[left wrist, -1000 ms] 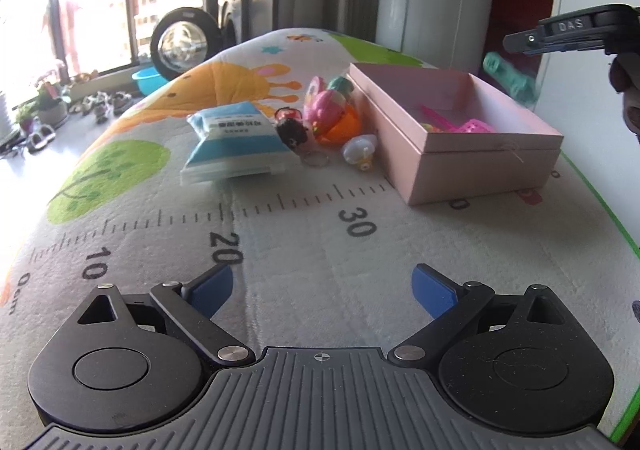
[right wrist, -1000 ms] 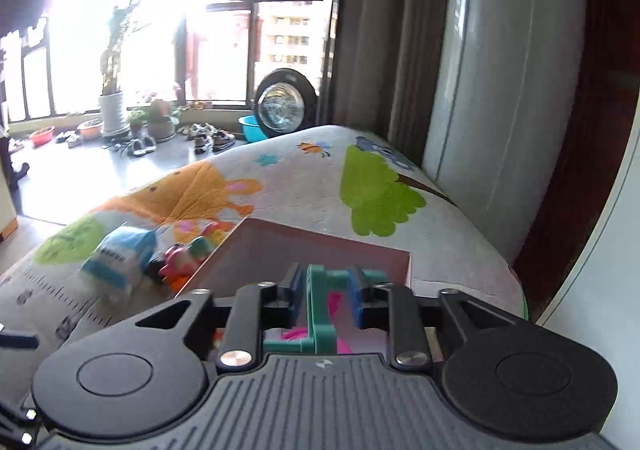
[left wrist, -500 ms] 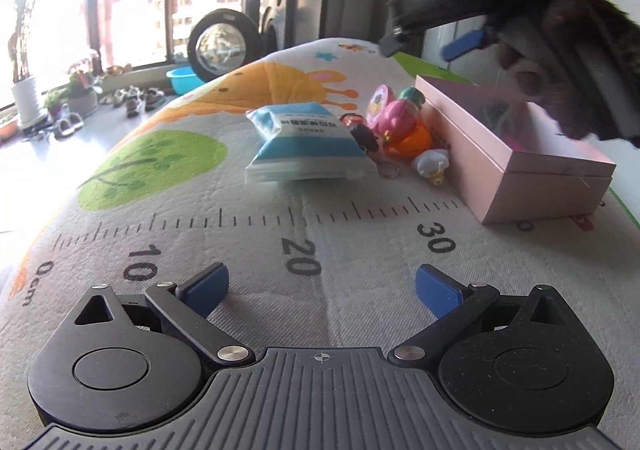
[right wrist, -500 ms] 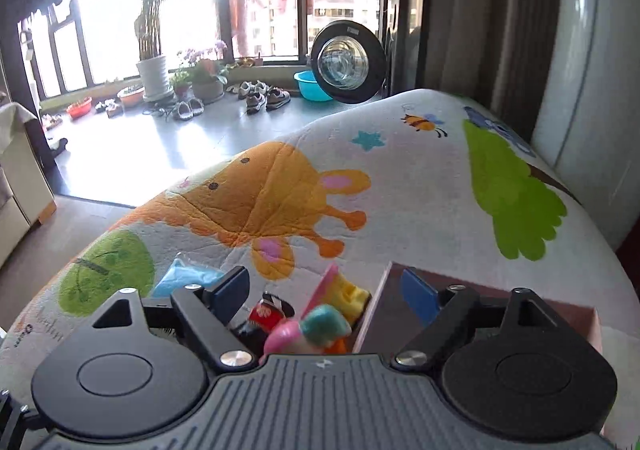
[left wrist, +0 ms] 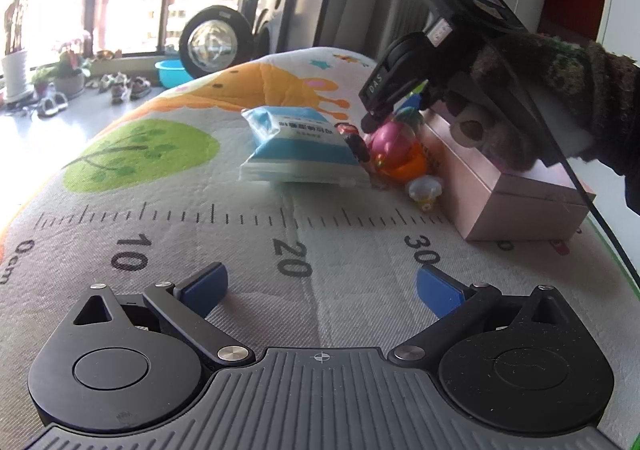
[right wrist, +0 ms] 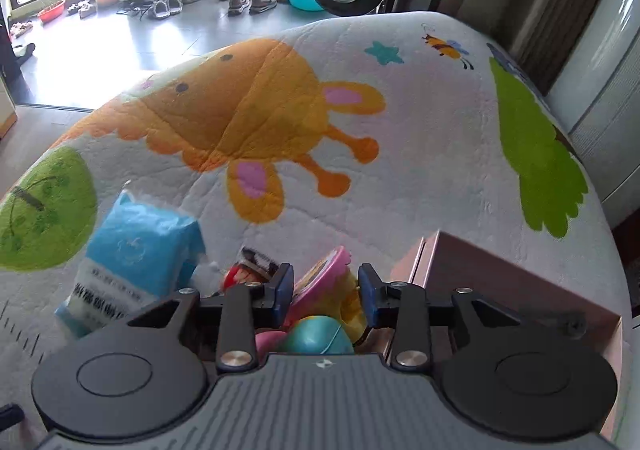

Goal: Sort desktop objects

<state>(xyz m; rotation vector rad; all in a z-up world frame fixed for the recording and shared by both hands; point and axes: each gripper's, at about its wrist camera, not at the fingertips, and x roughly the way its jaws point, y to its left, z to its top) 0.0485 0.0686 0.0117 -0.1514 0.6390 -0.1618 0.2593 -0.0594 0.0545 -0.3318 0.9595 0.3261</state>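
While its jaws are closing, the right gripper [right wrist: 326,292] points steeply down over a cluster of small toys, with a pink and yellow toy [right wrist: 326,284] between the blue pads [right wrist: 282,288]; whether the pads already press on it cannot be told from either view. Just below that toy in the right wrist view lies a teal egg-shaped piece [right wrist: 318,336]. Seen from the left wrist, a gloved hand [left wrist: 532,109] carries this gripper, its tip down at the pink figure [left wrist: 386,137] that rests on an orange toy [left wrist: 404,163]. Beside the cluster to the left lies a blue and white packet [left wrist: 296,145], and to the right stands an open pink box [left wrist: 500,193], close against the toys. A small white and yellow toy [left wrist: 425,189] lies in front, near the box corner. Well apart from all this, the left gripper [left wrist: 322,288] hovers low over the printed play mat [left wrist: 320,234], jaws spread wide with nothing between them, above the ruler markings.
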